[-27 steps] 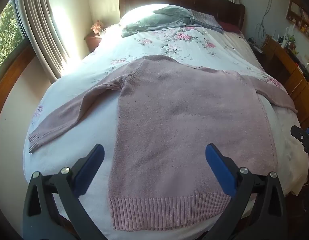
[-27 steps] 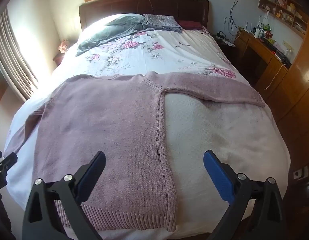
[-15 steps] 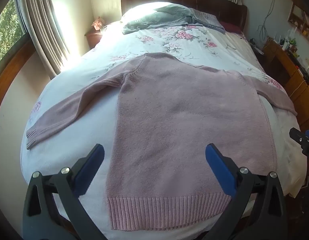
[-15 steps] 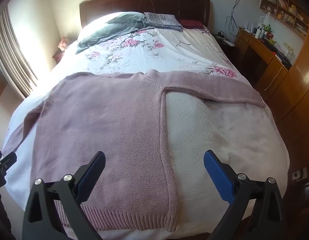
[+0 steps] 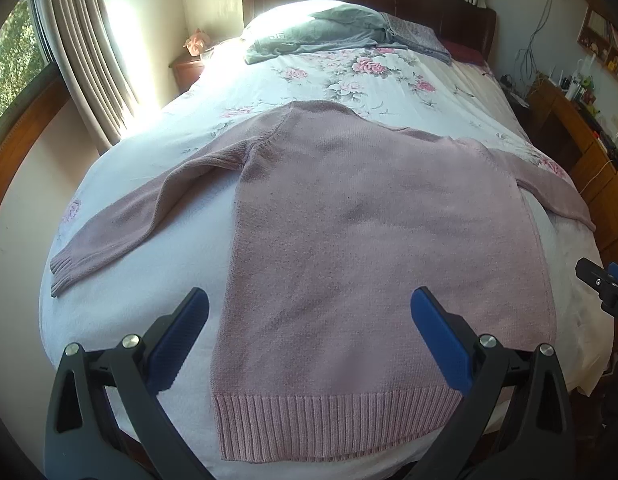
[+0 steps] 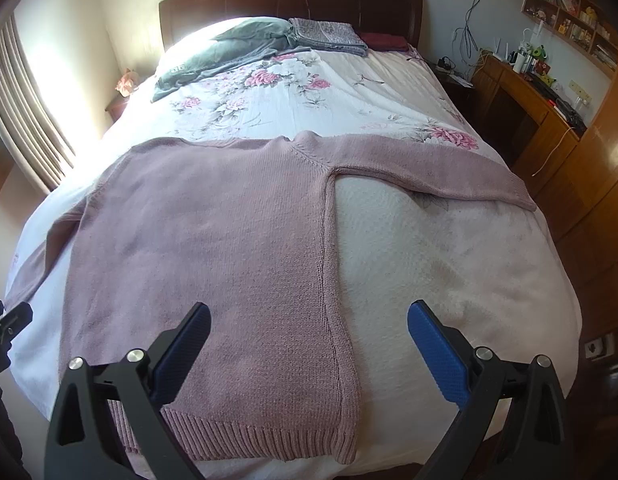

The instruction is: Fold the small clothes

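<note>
Pink sweater [image 5: 369, 240] flat on bed [image 6: 449, 264] as before, left tool [image 5: 309, 328] and right tool [image 6: 309, 340] wide open, empty, slightly shifted.

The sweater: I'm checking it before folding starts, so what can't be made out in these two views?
- Sweater: the side facing the bed is hidden in both views.
- Left cuff: in the right wrist view the left hand-held gripper covers it.
- Hem corner: in the right wrist view a finger of the right hand-held gripper hides it.
- Desk items: too small to identify.
</note>
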A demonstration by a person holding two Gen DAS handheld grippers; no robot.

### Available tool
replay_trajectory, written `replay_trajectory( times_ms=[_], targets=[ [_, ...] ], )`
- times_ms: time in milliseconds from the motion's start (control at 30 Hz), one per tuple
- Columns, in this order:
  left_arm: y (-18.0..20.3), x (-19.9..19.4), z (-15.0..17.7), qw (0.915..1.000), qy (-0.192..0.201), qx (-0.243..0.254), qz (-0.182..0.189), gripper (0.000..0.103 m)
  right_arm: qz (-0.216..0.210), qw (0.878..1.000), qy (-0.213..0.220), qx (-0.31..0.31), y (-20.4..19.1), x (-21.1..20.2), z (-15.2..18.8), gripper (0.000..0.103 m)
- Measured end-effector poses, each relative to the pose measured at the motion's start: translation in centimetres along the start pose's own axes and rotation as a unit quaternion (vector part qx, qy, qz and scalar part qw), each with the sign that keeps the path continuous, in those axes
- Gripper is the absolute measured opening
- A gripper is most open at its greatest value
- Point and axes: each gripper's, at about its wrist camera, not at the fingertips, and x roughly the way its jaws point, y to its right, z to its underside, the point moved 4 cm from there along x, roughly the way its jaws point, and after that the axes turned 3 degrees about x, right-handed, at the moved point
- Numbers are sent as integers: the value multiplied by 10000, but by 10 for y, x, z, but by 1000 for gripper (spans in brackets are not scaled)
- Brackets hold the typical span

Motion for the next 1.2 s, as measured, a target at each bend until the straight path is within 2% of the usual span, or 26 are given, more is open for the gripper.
replay_trajectory(
  times_ms=[1200],
  targets=[
    [3, 9, -5, 9999, -90, -49, 44, 100, -9, 10000, -35, 1, -3, 10, -8, 99]
  ],
)
